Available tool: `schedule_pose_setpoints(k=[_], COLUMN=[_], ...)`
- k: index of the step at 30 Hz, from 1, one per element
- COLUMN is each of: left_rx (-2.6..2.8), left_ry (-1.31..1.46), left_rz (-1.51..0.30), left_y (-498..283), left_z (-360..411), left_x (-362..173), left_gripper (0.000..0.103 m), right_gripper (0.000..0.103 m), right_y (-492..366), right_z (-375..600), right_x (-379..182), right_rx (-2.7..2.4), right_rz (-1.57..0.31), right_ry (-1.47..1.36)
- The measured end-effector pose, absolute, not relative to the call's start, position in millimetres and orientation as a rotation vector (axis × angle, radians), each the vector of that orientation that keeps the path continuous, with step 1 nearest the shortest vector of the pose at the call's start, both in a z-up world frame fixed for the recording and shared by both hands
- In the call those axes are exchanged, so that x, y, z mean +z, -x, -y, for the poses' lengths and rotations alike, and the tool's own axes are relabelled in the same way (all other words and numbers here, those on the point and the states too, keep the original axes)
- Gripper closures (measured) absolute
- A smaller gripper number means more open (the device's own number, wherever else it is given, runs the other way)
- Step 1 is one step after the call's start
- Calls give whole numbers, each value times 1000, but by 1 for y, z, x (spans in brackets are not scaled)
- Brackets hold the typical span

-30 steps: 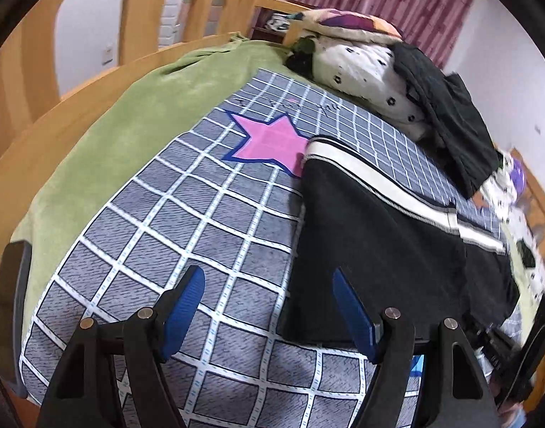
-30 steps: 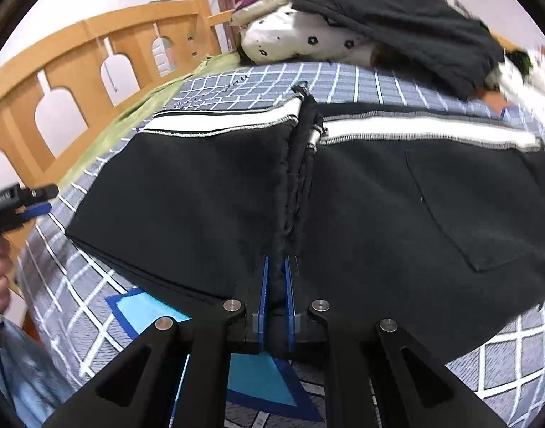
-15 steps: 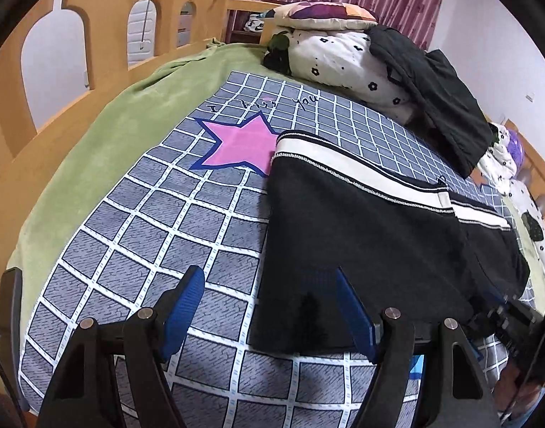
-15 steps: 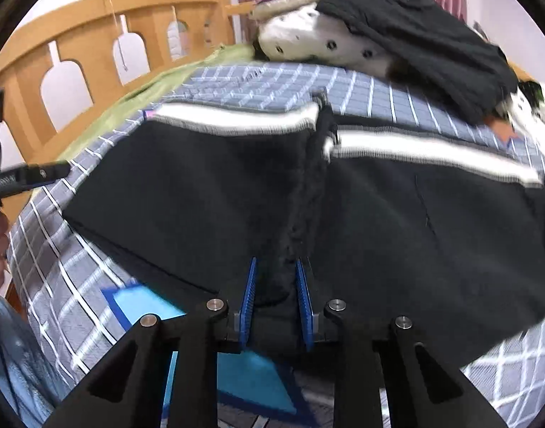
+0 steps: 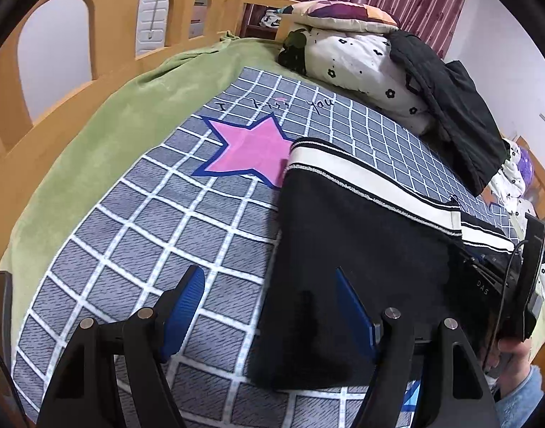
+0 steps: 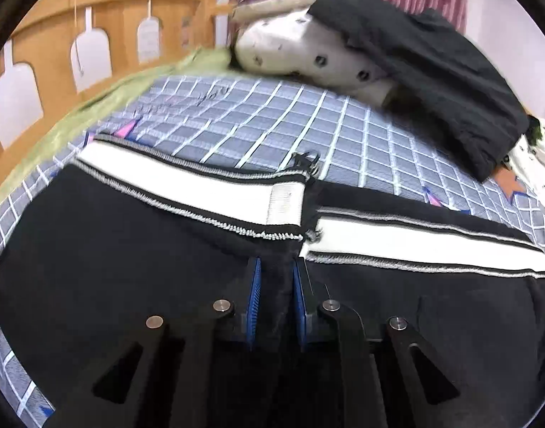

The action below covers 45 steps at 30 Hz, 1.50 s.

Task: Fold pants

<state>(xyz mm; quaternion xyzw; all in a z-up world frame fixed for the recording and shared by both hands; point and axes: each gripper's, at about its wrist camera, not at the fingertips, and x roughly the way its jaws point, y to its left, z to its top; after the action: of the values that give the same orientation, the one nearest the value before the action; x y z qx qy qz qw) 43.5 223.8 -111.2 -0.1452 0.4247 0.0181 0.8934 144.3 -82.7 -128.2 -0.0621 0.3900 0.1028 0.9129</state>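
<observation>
A bed with a checked grey blanket (image 5: 137,246) carries the black pants (image 6: 94,249), lower centre of frame. Right gripper (image 6: 275,297) jaws pinch the centre fold; left gripper (image 5: 268,306) jaws are spread, straddling the hem. That thin pinch may slip, spoiling the fold.
</observation>
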Motion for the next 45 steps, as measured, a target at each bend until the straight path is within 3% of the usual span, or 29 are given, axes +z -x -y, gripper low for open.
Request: schedule_pose_setpoints(k=[2,4,9,14,19,24,26,29,32,36,45], left_rx=[22,14,-10,-40,-78,-143,-138,-104,-70,-59,-118], left_ry=[285,255,198,233,326,403,426,383,344,323,452], left_rz=[-894,-901,-918,-981,-991,-1002,-985,-964,-934,-885,-895], left_y=[-47,-49,-48,-51,-44,-46,-50,-53,-51,-45,-48], left_z=[-216,-207,-190,-186,-200,-207,-207,-198,-191,-191,-206], left_x=[-114,-115,-127,-145,-149,-161,-163,-163,-163,-162,-168], left_gripper=[30,30,30,31,33,33,33,34,35,41,42], right_gripper=[86,75,60,60,61,61,62,56,60,60,54], right_y=[-147,-145,-117,-79,-62,-74,-75,-75,-72,-73,-83], right_z=[88,89,111,138,188,234,232,216,201,210,212], right_x=[-135,-134,-109,-96,-103,-140,-144,-145,-146,-150,-153], right_rx=[214,210,214,168,102,106,91,79,106,127,152], right_rz=[-843,-851,-804,-798,-737,-877,-876,-854,-830,-820,-855], right_ry=[71,86,76,156,58,-157,-131,-35,61,-19,-50])
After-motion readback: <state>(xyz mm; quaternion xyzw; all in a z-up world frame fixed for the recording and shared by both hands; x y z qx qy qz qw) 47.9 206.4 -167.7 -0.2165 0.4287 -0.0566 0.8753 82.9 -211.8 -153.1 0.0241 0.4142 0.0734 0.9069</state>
